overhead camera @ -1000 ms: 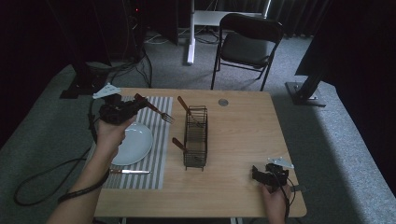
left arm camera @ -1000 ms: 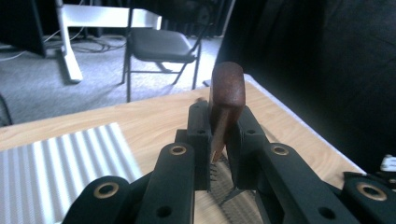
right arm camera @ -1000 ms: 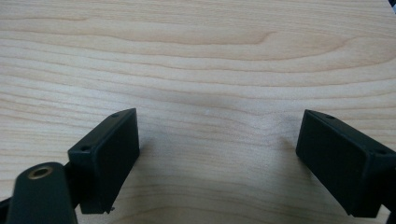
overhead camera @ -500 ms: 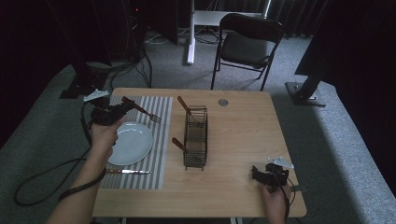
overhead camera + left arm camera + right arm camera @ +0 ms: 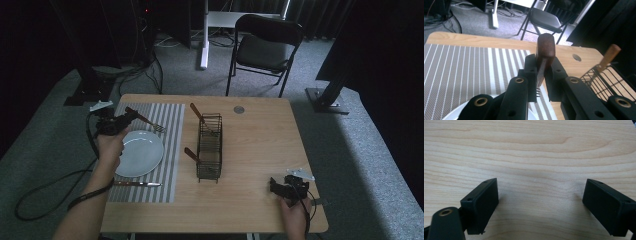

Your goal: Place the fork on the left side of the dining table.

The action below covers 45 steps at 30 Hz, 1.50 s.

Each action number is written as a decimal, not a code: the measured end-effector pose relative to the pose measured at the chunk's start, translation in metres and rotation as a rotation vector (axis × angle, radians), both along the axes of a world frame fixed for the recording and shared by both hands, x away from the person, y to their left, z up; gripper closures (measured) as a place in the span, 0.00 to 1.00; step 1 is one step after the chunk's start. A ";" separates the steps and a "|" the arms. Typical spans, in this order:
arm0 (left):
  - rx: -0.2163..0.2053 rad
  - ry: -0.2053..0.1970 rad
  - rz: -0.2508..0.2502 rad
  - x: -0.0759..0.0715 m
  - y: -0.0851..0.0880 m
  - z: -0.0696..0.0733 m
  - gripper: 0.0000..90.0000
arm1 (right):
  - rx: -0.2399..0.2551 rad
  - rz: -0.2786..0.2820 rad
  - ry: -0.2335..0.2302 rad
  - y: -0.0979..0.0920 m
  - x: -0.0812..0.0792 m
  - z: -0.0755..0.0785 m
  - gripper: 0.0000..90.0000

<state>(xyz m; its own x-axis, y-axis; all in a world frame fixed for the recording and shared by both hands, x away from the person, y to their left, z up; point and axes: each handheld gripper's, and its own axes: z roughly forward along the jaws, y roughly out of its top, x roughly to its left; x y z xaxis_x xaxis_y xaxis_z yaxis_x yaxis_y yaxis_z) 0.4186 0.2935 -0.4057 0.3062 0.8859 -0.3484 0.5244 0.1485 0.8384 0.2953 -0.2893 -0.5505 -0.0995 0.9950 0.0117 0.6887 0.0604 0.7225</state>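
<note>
Currently listed: left gripper (image 5: 541, 82), jaws clamped on a wooden-handled fork (image 5: 545, 53), held above the striped placemat (image 5: 165, 145) at ten o'clock of the white plate (image 5: 142, 152). Table knife (image 5: 136, 184) at six o'clock of that plate. Wire rack (image 5: 209, 146) mid-table. Right gripper (image 5: 540, 206), jaws spread wide, nothing between, over bare wooden table (image 5: 536, 152).

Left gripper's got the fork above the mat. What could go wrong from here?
1. The left gripper clamps the fork on its thin neck, not the wooden handle, so it may pivot or slip as it is lowered.
2. The tines hang close to the white plate; a low pass might clip its rim.
3. The wire rack stands just beyond the striped mat, and a wide swing could knock it.
</note>
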 end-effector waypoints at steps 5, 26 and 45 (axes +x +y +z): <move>-0.015 0.013 0.038 0.011 0.006 -0.010 0.89 | 0.000 0.000 0.000 0.000 0.000 0.000 0.14; -0.115 0.088 0.086 0.045 0.015 -0.044 0.89 | 0.000 0.000 0.000 0.000 0.000 0.000 0.14; 0.126 0.240 0.219 0.060 0.022 -0.088 0.53 | 0.000 0.000 0.000 0.000 0.000 0.000 0.14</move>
<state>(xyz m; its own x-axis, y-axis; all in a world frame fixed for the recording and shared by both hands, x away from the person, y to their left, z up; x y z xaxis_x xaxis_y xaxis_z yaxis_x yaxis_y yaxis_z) 0.4786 0.3152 -0.4941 0.0267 0.9622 -0.2711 0.6757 0.1825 0.7142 0.2953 -0.2893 -0.5506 -0.0991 0.9950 0.0118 0.6885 0.0600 0.7227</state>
